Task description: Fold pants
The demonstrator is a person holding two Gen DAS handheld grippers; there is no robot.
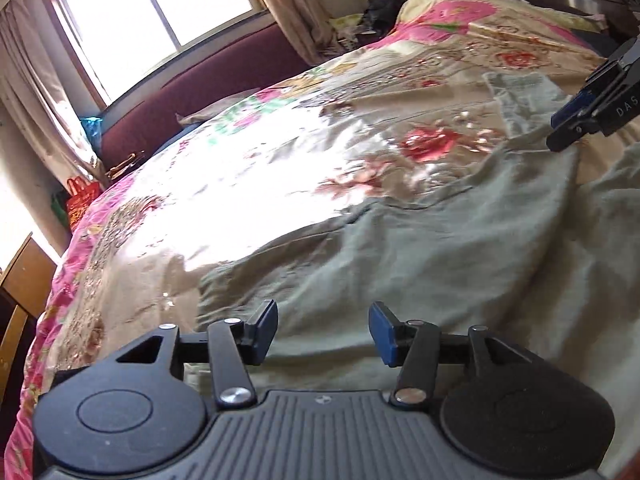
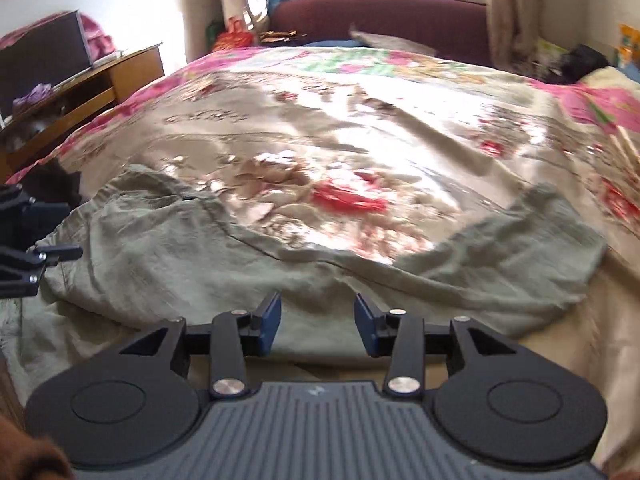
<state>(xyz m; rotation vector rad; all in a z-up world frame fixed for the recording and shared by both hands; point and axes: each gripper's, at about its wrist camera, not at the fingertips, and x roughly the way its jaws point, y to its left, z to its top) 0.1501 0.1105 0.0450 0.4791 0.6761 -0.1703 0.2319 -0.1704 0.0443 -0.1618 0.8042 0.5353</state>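
Grey-green pants (image 1: 400, 248) lie crumpled on a floral bedspread (image 1: 240, 184). In the right wrist view the pants (image 2: 200, 248) spread across the near edge of the bed, one leg reaching to the right (image 2: 532, 248). My left gripper (image 1: 323, 330) is open and empty just above the pants fabric. My right gripper (image 2: 318, 322) is open and empty above the middle of the pants. The right gripper also shows at the right edge of the left wrist view (image 1: 580, 120), close over the fabric. The left gripper shows at the left edge of the right wrist view (image 2: 28, 240).
A dark red headboard (image 2: 380, 16) and a window (image 1: 152, 12) stand behind the bed. A wooden side table (image 2: 92, 80) stands left of the bed. Bags (image 1: 80, 200) sit by the wall. A folded quilt (image 1: 460, 20) lies at the bed's far side.
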